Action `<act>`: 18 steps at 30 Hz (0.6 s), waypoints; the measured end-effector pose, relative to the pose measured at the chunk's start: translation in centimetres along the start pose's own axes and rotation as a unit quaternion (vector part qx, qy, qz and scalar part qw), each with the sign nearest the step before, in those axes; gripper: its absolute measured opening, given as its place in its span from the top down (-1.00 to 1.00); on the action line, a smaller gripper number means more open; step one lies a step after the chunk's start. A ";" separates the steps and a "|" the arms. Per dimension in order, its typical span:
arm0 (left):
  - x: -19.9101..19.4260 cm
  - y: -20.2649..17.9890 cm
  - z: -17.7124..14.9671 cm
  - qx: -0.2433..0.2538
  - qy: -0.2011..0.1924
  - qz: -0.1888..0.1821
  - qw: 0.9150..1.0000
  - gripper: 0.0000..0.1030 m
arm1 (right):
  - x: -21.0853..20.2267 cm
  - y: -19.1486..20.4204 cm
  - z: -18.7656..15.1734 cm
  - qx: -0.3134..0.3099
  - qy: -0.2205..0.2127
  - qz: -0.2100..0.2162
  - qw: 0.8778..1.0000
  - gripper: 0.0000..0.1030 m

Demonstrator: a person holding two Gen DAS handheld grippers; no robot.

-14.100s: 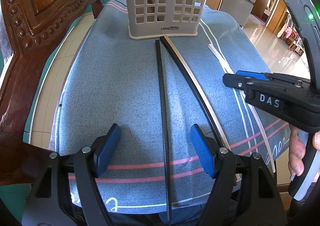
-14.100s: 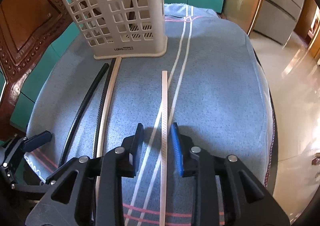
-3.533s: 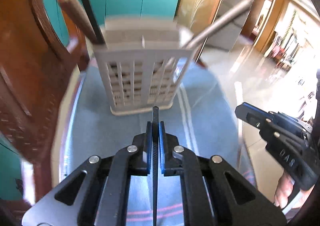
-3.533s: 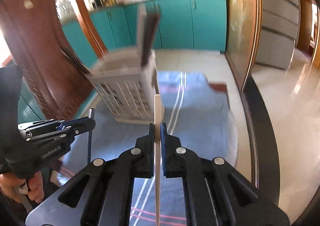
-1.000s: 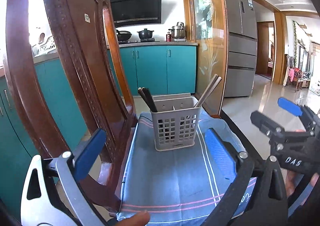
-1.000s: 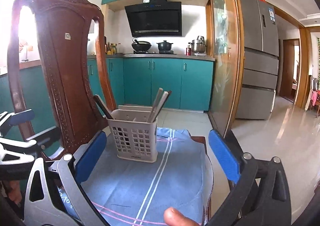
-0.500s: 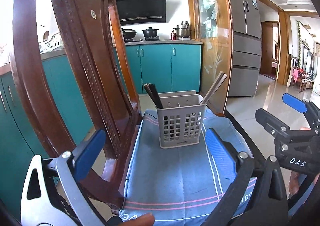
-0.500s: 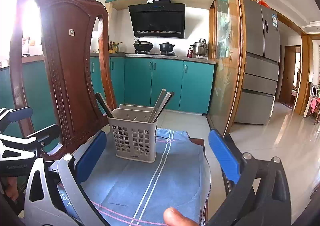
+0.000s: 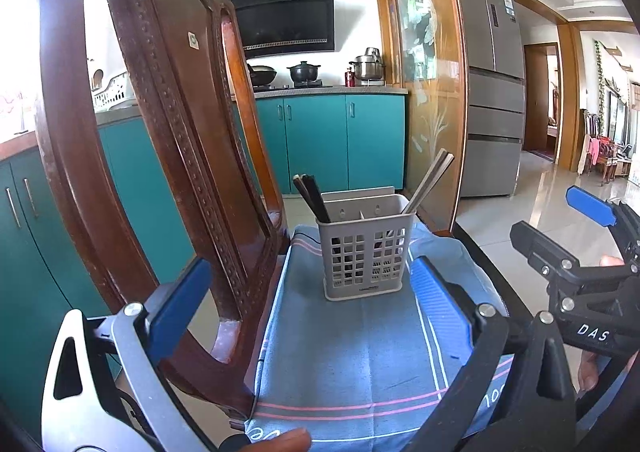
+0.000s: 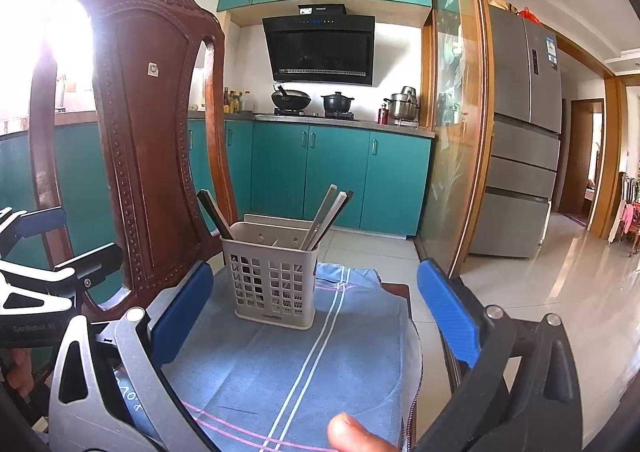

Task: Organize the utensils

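Both hand-held grippers were raised level and pulled back from the work surface, pointing forward across it toward the kitchen. The left gripper (image 9: pixel 310 298), with blue pads on grey and black arms, had its jaws spread wide and held nothing. The right gripper (image 10: pixel 316 308) was likewise released, its blue pads far apart and nothing between them. A fingertip (image 10: pixel 352 432) of the person showed at the bottom edge of the right wrist view, and another at the bottom of the left wrist view. Each gripper appeared at the side of the other's view, the right gripper to the right of the left.

A pale grey plastic utensil basket with a square-hole lattice (image 9: pixel 366 252) stood upright near the far end of a blue cloth with white and pink stripes (image 9: pixel 352 364), well ahead of both grippers. An inner wall split it into compartments. Two dark chopsticks (image 9: pixel 312 198) stood in its left side, long axes rising and leaning left. Two lighter chopsticks (image 9: pixel 428 182) stood in its right side, long axes leaning up to the right. Their upper ends rose above the rim.

A carved dark wooden chair back (image 9: pixel 168 140) rose at the left of the cloth. Teal kitchen cabinets (image 10: pixel 336 172) lay beyond.
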State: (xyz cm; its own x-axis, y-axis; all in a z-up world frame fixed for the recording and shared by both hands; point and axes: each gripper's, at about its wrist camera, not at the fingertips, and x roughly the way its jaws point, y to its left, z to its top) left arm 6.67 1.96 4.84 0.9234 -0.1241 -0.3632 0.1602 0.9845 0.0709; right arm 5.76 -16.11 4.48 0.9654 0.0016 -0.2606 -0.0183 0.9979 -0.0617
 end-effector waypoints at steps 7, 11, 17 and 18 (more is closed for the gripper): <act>0.0 0.0 0.0 0.000 0.003 -0.001 1.000 -0.93 | -0.3 -0.4 0.1 0.009 -0.005 0.000 1.000 -0.94; -0.1 0.2 0.0 -0.003 0.004 0.000 1.000 -0.93 | -0.4 -0.3 0.3 0.010 -0.009 0.000 1.000 -0.94; -0.2 0.3 0.0 -0.005 0.004 0.002 1.000 -0.93 | -0.8 -0.2 0.3 0.008 -0.018 0.001 1.000 -0.94; -0.2 0.3 0.0 -0.006 0.004 0.003 1.000 -0.93 | -0.8 -0.2 0.3 0.008 -0.018 0.001 1.000 -0.94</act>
State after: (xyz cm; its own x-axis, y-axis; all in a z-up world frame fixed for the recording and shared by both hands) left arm 6.55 2.24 4.93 0.9217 -0.1177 -0.3696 0.1510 0.9866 0.0625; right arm 5.08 -16.24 4.97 0.9742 0.0050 -0.2256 -0.0156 0.9989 -0.0453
